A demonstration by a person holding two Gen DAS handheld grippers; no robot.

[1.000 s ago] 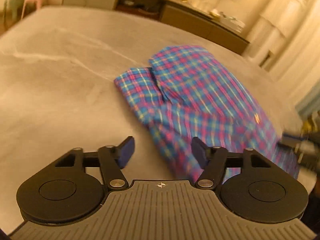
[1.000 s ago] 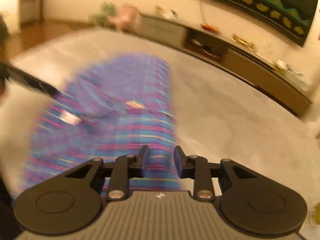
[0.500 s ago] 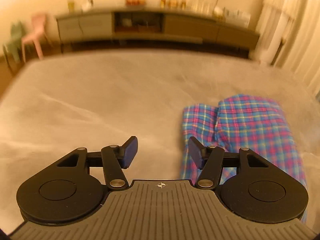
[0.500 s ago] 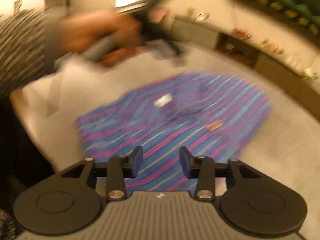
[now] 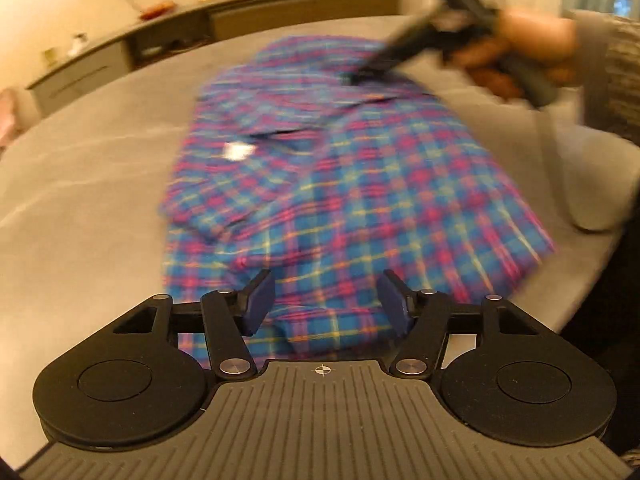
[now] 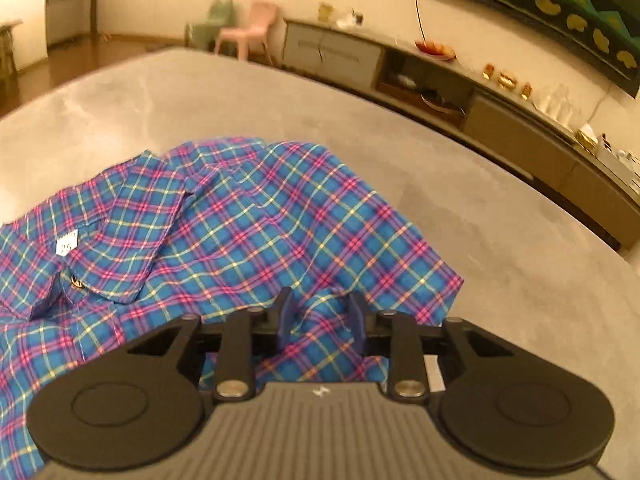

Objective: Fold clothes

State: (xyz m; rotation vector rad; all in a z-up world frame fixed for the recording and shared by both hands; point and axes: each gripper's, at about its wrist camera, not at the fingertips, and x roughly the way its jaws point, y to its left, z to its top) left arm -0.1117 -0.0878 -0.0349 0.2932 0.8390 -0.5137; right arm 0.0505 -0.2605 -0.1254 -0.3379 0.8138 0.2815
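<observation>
a plaid shirt (image 6: 256, 224) lies rumpled on the grey surface (image 6: 500, 240), collar and size tag to the left. the right tongs (image 6: 320, 318) have just been closing and now pinch a fold of its near hem. the left tongs (image 5: 326, 300) stand released above the cloth (jaws just widening, nothing gripped).

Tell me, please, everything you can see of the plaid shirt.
The plaid shirt is thin woven cloth, blue with pink and yellow checks. It lies rumpled and part-folded on the grey table, collar open, a white size tag showing. A bunched fold sits between the right gripper's pads; the left gripper hovers open over it.
</observation>
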